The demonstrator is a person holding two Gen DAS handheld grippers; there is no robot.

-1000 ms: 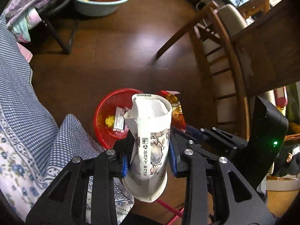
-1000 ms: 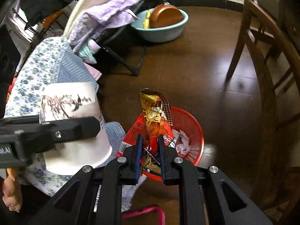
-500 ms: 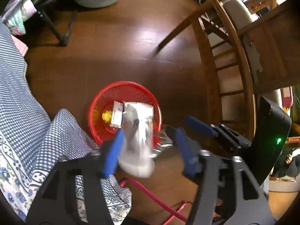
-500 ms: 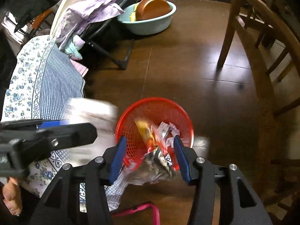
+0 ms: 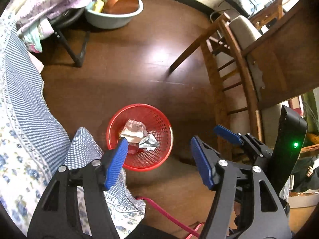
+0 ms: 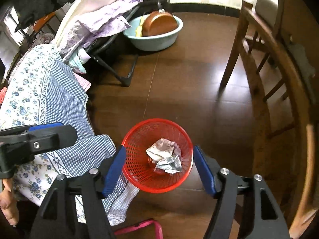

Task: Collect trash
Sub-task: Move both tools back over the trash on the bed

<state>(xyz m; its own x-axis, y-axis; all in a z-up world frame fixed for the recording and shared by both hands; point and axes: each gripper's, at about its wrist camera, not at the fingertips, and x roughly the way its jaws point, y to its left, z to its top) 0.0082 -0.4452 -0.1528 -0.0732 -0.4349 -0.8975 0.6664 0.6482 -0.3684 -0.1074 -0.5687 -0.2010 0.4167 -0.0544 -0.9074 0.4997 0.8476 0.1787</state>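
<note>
Red basket (image 6: pixel 127 159) (trash inside) on glossy dark wooden floor (image 6: pixel 179 91)

1. The left wrist view looks steeply down along its own black fingers with blue pads (image 5: pixel 117 161) onto the dark brown wooden floor (image 5: pixel 123 75), from well above it.
2. The right wrist view faces the same way, equally steep, from just beside the left.
3. Shared ground: the round red plastic mesh basket (image 5: pixel 159 125) (image 6: pixel 139 171), the pale blue plastic basin (image 5: pixel 113 22) (image 6: pixel 159 41) and the wooden chair (image 5: pixel 237 63) (image 6: pixel 275 63).
4. Each view shows the other gripper at its edge.
</note>
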